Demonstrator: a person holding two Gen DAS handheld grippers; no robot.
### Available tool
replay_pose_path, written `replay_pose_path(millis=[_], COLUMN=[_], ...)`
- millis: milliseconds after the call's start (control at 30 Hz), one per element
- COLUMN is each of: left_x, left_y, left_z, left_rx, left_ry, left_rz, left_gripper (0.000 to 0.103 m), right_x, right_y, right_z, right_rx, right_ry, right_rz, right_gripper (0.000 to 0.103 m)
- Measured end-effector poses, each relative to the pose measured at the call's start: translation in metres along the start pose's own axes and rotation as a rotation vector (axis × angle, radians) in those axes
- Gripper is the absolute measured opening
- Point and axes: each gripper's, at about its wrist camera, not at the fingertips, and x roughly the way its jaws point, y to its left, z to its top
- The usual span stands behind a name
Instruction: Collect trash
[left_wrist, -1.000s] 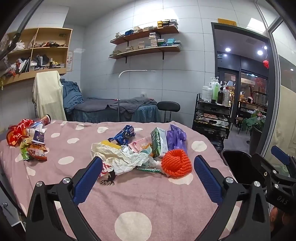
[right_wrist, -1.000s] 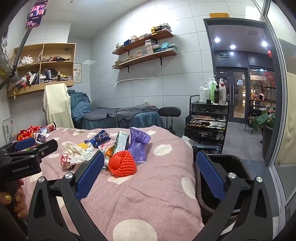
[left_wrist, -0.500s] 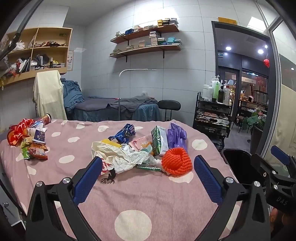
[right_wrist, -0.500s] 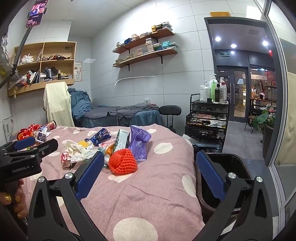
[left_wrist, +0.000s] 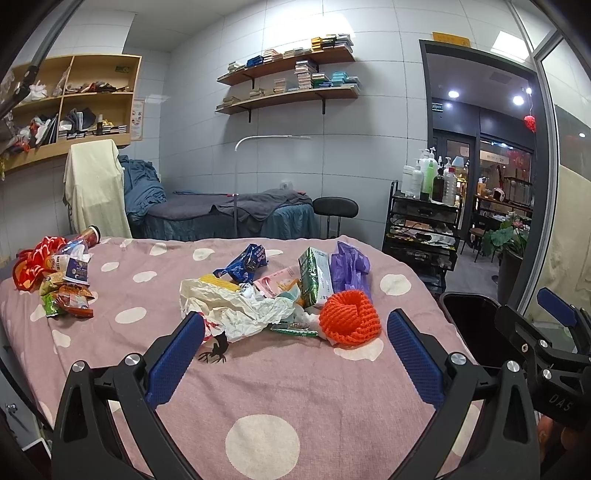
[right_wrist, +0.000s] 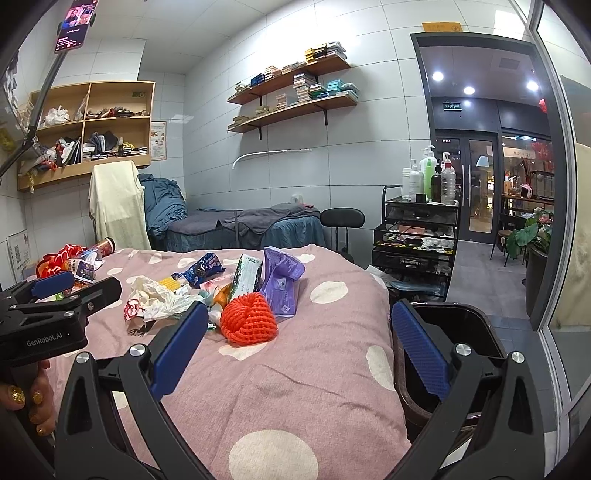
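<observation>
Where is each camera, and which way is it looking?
Left wrist: sits on the left gripper, facing across the bed at the trash pile; its blue fingers and the right gripper's side show.
Right wrist: sits on the right gripper, facing the bed's edge and black bin; the left gripper and painted fingernails show.
Both see the orange net, purple bag, shelves.

Little changed over the last second. From my left claw (left_wrist: 295, 317), the orange knitted mesh ball (left_wrist: 349, 319) just ahead of my right-hand finger climbed a touch higher in view, and the crumpled white paper (left_wrist: 236, 310) beside it did the same. From my right claw (right_wrist: 300, 306), that ball (right_wrist: 248, 319) drifted slightly up and toward the gap between my fingers. The purple plastic bag (right_wrist: 281, 280) behind it rose by about the same small amount.
</observation>
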Motion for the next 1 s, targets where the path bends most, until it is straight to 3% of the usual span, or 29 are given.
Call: replay_pose_path(millis=[1000], left_x=[0.0009], left_y=[-0.0007], left_z=[-0.0030], left_rx=[0.003], left_ry=[0.002], left_rz=[-0.003], left_gripper=[0.098], right_x=[0.0033], right_y=[0.0059], right_z=[-0.0018], right_rx=[-0.008], right_ry=[0.013], right_rz=[0.008], right_gripper=[0.099])
